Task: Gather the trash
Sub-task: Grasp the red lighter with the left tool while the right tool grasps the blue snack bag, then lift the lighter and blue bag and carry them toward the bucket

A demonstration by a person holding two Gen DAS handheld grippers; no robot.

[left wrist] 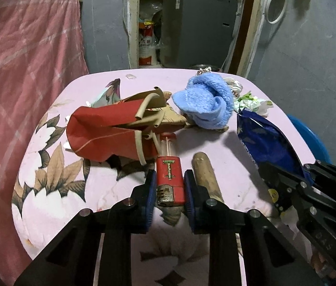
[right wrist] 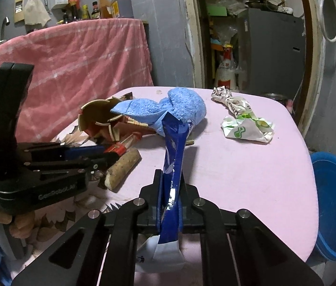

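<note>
Left gripper (left wrist: 170, 186): matte black angular linkage arms, silver round screw heads at the joints, blue ribbed pads (left wrist: 150, 190) on the finger insides. Right gripper (right wrist: 170, 205): same black frame, silver screws, blue pads. Grey lettering on the left unit's body, lower left of the right-wrist view; partly legible only.

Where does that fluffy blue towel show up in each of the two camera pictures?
Left wrist view: the blue towel lies right of centre, at the table's far end, beside the red bag.
Right wrist view: the towel sits at centre, behind the blue wrapper.
Shared landmark: the grey fridge in the doorway.
</note>
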